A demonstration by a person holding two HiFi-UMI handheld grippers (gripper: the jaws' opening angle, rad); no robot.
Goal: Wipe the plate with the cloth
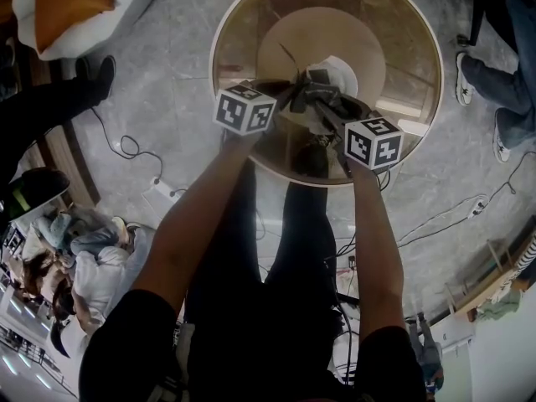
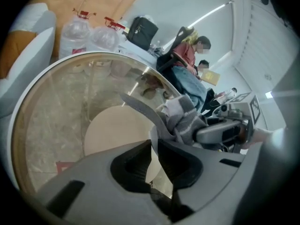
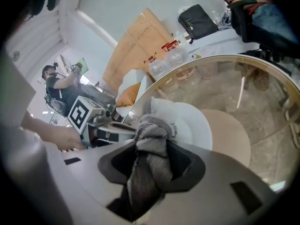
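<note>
Two grippers meet over the glass tabletop (image 1: 243,32). The left gripper's (image 2: 153,146) jaws pinch the plate's (image 3: 197,123) rim, and the right gripper's (image 3: 152,146) jaws clamp the bunched cloth (image 3: 149,172). The plate lies straight ahead of the cloth, seemingly touching it.

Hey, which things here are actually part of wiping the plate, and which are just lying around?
In use:
plate, gripped by the left gripper
cloth, gripped by the right gripper

Lying about:
glass table
water bottles
black bag
orange cushion
floor cables
</note>
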